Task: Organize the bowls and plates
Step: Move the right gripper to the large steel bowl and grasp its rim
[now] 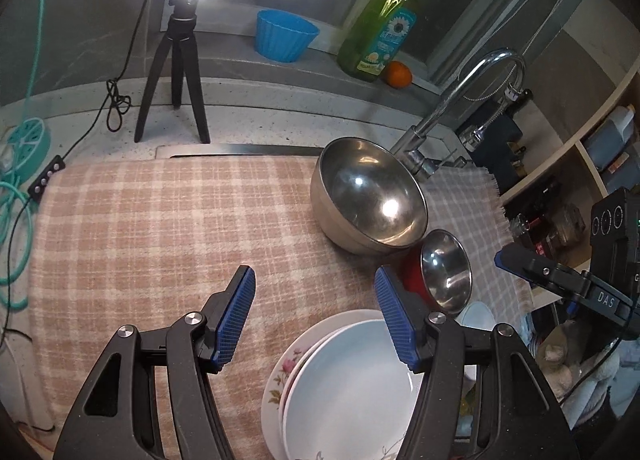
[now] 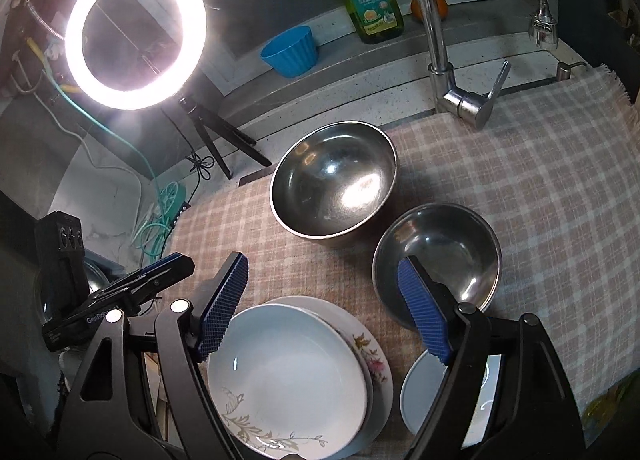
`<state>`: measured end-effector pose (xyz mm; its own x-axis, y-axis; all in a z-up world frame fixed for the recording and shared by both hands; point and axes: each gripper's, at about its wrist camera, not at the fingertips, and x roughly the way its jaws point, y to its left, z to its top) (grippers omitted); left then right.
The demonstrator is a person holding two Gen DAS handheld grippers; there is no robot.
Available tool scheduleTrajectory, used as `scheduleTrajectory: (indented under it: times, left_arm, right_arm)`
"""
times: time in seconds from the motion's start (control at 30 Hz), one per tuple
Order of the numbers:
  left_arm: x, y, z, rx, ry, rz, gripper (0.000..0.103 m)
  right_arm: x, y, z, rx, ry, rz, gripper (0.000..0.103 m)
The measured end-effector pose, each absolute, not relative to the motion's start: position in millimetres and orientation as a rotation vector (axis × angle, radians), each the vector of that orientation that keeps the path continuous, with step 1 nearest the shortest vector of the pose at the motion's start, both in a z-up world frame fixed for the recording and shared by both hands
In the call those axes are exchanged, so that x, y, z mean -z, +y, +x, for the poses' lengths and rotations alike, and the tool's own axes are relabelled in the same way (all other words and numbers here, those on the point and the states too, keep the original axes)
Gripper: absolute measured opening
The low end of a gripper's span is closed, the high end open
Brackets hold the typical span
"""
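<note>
Stacked plates (image 2: 288,372) (two); large steel bowl (image 2: 334,183), small steel bowl (image 2: 438,256) adjacent; left gripper (image 1: 316,316), right gripper (image 2: 324,304) both wide, empty.

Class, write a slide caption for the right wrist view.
Open right gripper above stacked plates, beside two steel bowls.

My large bowl (image 2: 334,187) and small bowl (image 2: 438,256) are polished steel with bright glints. The plates (image 2: 288,376) are glossy glazed ceramic. The cloth (image 1: 160,227) under them is matt woven check, frayed at its edge. My pads (image 1: 236,316) are ribbed blue rubber. The tap (image 2: 436,55) is shiny chrome.
</note>
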<state>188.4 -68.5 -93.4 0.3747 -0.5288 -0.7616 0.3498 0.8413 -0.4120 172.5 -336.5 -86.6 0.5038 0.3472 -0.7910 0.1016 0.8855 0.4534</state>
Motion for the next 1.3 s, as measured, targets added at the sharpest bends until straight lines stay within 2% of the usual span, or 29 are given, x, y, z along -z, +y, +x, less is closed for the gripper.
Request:
scheduleTrajectory:
  times: [0.37, 0.73, 0.87, 1.17, 1.3]
  left_arm:
    - [105, -85, 226, 0.583, 1.095, -0.231, 0.062]
    - [121, -107, 257, 0.612, 1.146, -0.261, 0.059]
    - [127, -113, 265, 0.618, 1.165, -0.274, 0.056]
    - [141, -127, 276, 0.627, 1.203, -0.271, 0.045]
    - [146, -132, 279, 0.637, 1.220, -0.261, 0.032]
  right_arm:
    - [117, -360, 219, -0.089, 1.081, 0.603, 0.079]
    - [148, -367, 257, -0.035, 1.135, 0.582, 0.057]
    - [158, -367, 265, -0.022, 1.159, 0.575, 0.045]
    - [175, -369, 274, -0.006, 1.195, 0.562, 0.025]
    - [177, -368, 276, 0.003, 1.199, 0.543, 0.022]
